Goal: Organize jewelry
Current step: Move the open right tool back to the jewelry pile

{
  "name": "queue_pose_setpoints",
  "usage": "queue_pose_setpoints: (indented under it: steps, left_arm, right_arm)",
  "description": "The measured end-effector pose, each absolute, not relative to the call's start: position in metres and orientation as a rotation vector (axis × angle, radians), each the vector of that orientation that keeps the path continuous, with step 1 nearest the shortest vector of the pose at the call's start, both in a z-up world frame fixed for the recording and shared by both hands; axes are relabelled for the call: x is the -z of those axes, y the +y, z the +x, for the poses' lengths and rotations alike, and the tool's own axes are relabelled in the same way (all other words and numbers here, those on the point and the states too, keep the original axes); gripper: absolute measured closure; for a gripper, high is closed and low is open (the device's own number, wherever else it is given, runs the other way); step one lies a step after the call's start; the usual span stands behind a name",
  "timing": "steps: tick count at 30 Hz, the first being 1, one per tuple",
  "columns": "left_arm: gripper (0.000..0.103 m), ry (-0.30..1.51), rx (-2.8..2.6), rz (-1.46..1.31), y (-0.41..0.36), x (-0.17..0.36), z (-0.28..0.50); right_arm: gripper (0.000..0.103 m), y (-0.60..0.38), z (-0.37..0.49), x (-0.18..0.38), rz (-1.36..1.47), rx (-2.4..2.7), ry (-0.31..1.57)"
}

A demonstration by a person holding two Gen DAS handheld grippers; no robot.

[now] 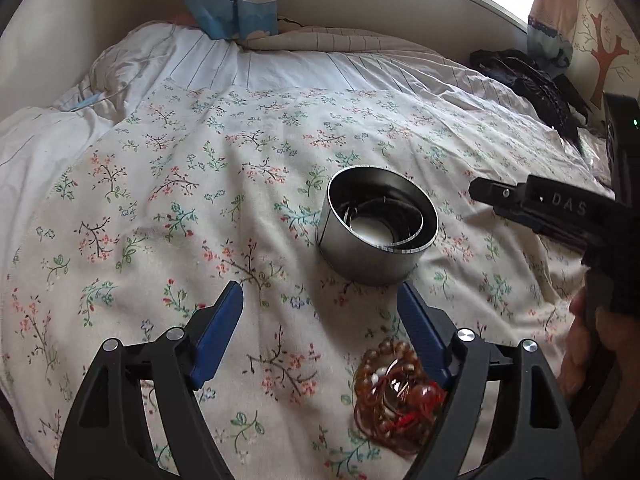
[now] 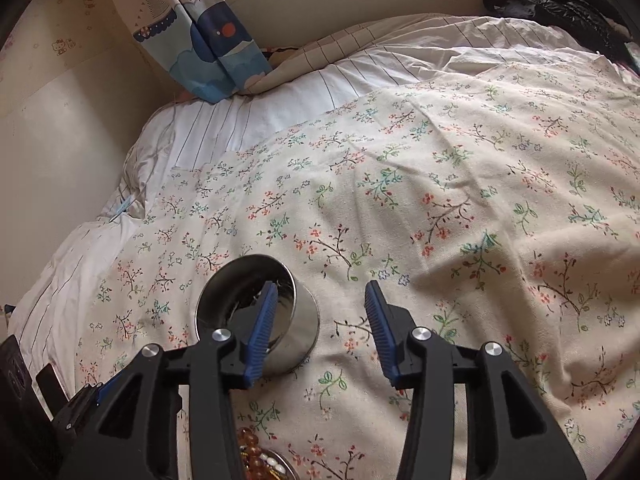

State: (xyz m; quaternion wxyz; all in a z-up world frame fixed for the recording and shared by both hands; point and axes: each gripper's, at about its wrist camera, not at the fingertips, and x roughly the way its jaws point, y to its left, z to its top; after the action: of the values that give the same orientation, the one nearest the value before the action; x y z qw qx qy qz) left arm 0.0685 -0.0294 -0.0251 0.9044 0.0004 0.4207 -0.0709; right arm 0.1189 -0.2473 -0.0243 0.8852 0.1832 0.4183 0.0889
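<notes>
Bracelets (image 1: 394,392) beside right-hand fingers (image 1: 420,328)

One shiny round metal tin (image 1: 376,236), one tangled pile of brown bead bracelets (image 1: 396,396) and two black tongs with blue pads sit on one flowery bed (image 1: 160,200).

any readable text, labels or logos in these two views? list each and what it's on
"DAS": raised letters on the black body of the right gripper, seen in the left wrist view.
Nothing readable on the metal tin, beaded jewelry or curtain; the wallpaper shows only small cartoon figures.
</notes>
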Motion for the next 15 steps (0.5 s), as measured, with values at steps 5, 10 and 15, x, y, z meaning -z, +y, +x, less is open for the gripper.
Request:
queue_pose_setpoints:
  steps: [5, 10, 15]
  left_arm:
    - [0.028, 0.913, 0.163, 0.076, -0.034, 0.041, 0.041]
    - [0.028, 0.923, 0.183, 0.123, -0.048, 0.047, 0.042]
    - [0.054, 0.98, 0.232, 0.136, -0.055, 0.058, 0.046]
  right_arm:
    - [0.054, -0.244, 0.086, 0.026, 0.321, -0.243, 0.906]
    - [0.053, -0.238, 0.049, 0.041, 0.285, -0.303, 0.97]
    - [0.053, -0.229, 0.031, 0.049, 0.19, -0.31, 1.001]
